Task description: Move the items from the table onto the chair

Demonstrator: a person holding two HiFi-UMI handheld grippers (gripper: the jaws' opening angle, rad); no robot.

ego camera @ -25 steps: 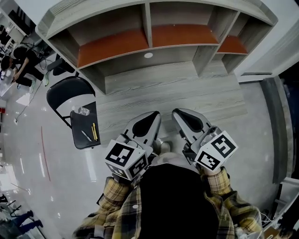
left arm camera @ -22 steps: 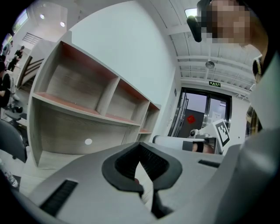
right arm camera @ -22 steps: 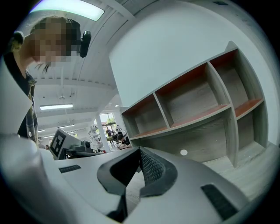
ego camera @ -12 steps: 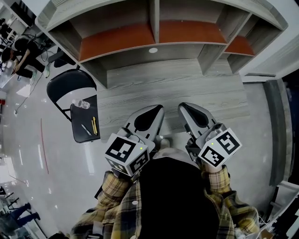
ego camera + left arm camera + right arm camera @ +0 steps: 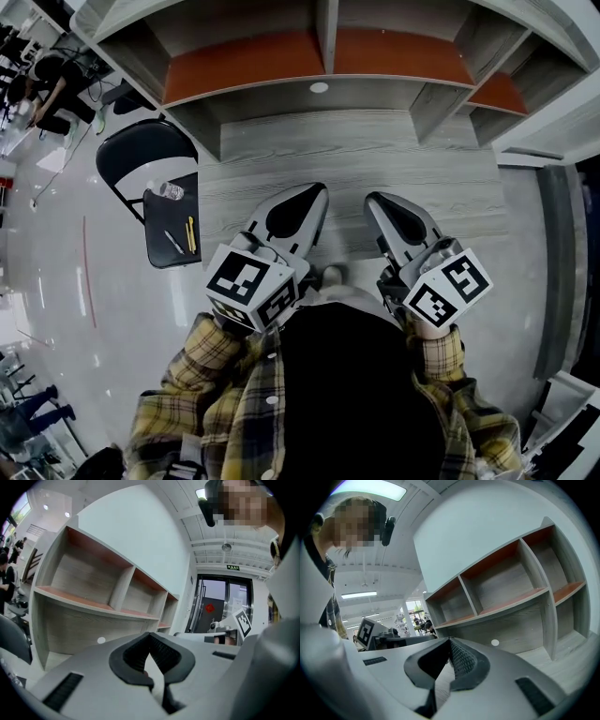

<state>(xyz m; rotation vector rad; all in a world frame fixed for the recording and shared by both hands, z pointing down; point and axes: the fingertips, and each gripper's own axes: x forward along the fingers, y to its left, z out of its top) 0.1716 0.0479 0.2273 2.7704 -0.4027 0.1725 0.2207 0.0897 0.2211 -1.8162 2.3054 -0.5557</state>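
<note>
Already on the chair: a slim yellow pen (image 5: 191,234), a thin silver pen (image 5: 173,242) and a small clear plastic bottle (image 5: 169,191) lie on the dark writing board (image 5: 161,267) of the black folding chair (image 5: 141,155).
Yellow pen axis: in the head view its long axis runs up and down the frame, towards the shelves and back towards the person.
Silver pen axis: slanted, from upper left to lower right, just beside the yellow pen and apart from it.
Bottle: at the board's far end, near the chair back; too small to tell whether it stands or lies.
Left gripper (image 5: 309,199) (image 5: 150,637): jaws clenched together with nothing between the pads, nose aimed at the shelves.
Right gripper (image 5: 384,208) (image 5: 450,641): jaws likewise pressed together on nothing, alongside the left one with a gap between them.
Items versus jaws: all three sit to the left of the left gripper, apart from it, past the table's left edge; none is between either pair of jaws.
Edges: the grey wood-grain table (image 5: 356,159) meets the writing board along its left side; the grey shelf unit with red-brown boards (image 5: 244,75) closes off its far side.
Open room: bare tabletop ahead of both grippers; glossy pale floor (image 5: 56,262) beyond the chair.
</note>
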